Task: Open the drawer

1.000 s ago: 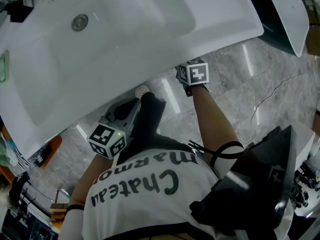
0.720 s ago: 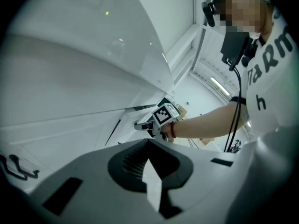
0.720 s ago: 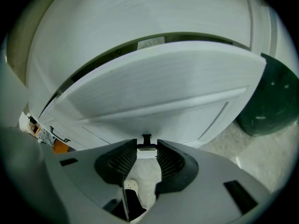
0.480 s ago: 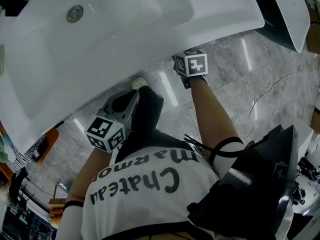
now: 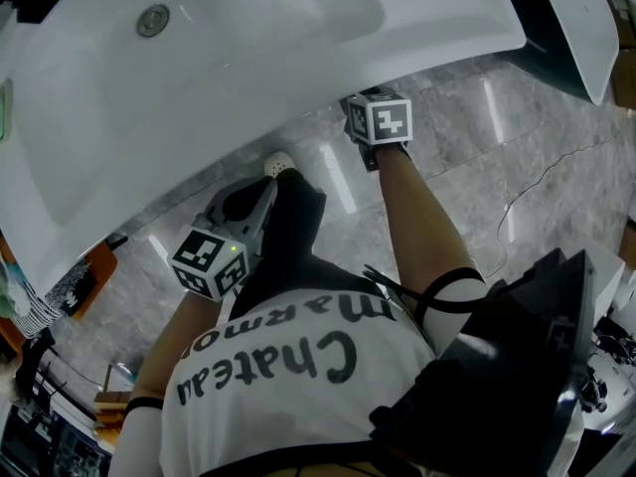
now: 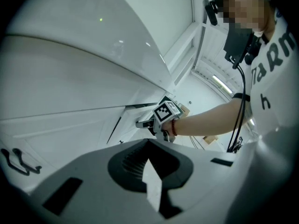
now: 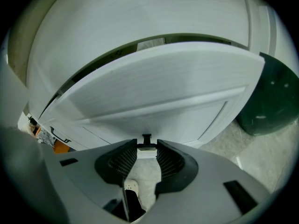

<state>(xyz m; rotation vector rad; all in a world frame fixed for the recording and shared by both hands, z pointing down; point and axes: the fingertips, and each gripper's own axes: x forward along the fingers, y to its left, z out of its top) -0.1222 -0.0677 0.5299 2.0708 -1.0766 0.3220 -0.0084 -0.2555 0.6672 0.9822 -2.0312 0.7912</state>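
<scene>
Holding still, right gripper (image 7: 146, 144) jaws stay clamped on drawer handle (image 7: 146, 137); left gripper (image 6: 149, 141) closed.

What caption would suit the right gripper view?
Right gripper clamps the dark handle of a slightly open white drawer.

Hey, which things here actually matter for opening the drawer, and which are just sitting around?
For the job:
- drawer front
- black handle
- right gripper, closed on that handle

Just lying about:
- sink basin above
- dark green object beside the cabinet
- cable on the floor
- left gripper, shut, holding nothing
</scene>
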